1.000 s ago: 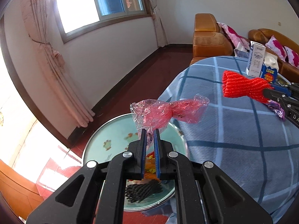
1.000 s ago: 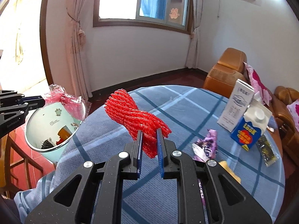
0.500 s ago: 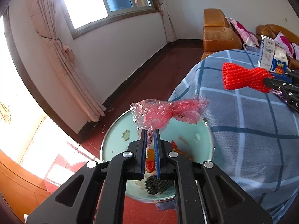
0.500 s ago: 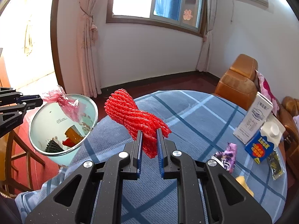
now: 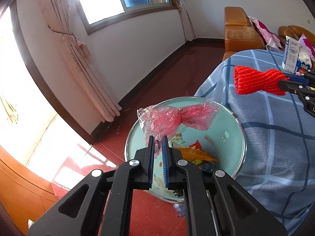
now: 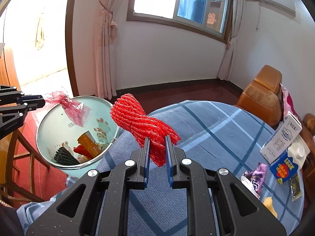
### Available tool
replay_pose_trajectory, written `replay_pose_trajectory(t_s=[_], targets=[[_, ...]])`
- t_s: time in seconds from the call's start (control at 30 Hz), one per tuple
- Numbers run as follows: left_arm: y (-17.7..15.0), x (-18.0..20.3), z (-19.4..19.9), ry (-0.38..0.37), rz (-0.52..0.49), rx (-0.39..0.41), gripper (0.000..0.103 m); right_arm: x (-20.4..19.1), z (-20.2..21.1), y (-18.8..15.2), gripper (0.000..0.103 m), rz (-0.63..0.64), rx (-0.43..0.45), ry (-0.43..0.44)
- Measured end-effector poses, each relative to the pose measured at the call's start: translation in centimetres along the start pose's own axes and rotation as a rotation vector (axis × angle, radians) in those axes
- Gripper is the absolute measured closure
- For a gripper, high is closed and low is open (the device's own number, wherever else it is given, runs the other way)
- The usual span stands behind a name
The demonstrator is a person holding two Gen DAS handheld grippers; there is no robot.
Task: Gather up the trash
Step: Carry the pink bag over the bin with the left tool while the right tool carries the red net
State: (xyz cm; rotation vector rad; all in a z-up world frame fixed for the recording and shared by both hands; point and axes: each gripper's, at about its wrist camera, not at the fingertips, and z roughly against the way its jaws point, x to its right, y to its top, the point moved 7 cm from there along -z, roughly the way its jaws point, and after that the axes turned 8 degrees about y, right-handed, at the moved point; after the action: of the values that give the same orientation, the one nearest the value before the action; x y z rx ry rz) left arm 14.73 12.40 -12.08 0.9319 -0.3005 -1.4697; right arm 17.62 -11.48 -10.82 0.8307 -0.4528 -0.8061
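Note:
My left gripper (image 5: 157,139) is shut on a crumpled pink plastic wrapper (image 5: 173,119), which hangs over the open mouth of the pale green trash bin (image 5: 234,157). In the right wrist view the same wrapper (image 6: 71,108) sticks out from the left gripper (image 6: 42,102) above the bin (image 6: 49,131). My right gripper (image 6: 157,140) is shut on a red foam net (image 6: 137,120), held above the table's blue checked cloth (image 6: 206,129), right of the bin. The net (image 5: 256,82) also shows at the right in the left wrist view. Orange, red and black scraps lie inside the bin.
On the table's right side stand a white box (image 6: 281,137) and a blue carton (image 6: 289,163), with a purple wrapper (image 6: 254,177), a dark packet (image 6: 295,184) and a yellow scrap (image 6: 269,204) nearby. Brown sofas (image 5: 240,31) sit behind. A wooden stool (image 6: 21,153) stands left of the bin.
Both grippers moved toward the bin. The pink wrapper now hangs over the bin's mouth, and the red net came nearer to the bin's rim. Both grips hold unchanged.

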Motion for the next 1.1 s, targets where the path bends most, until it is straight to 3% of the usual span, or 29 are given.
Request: replay_pose_trajectory(t_s=[1.1], targets=[[-1.4,-2.1,-0.8,0.027,0.032,-0.022,0.095,-4.5,-1.5,1.4,0.088,0.103,-0.011,0.057]])
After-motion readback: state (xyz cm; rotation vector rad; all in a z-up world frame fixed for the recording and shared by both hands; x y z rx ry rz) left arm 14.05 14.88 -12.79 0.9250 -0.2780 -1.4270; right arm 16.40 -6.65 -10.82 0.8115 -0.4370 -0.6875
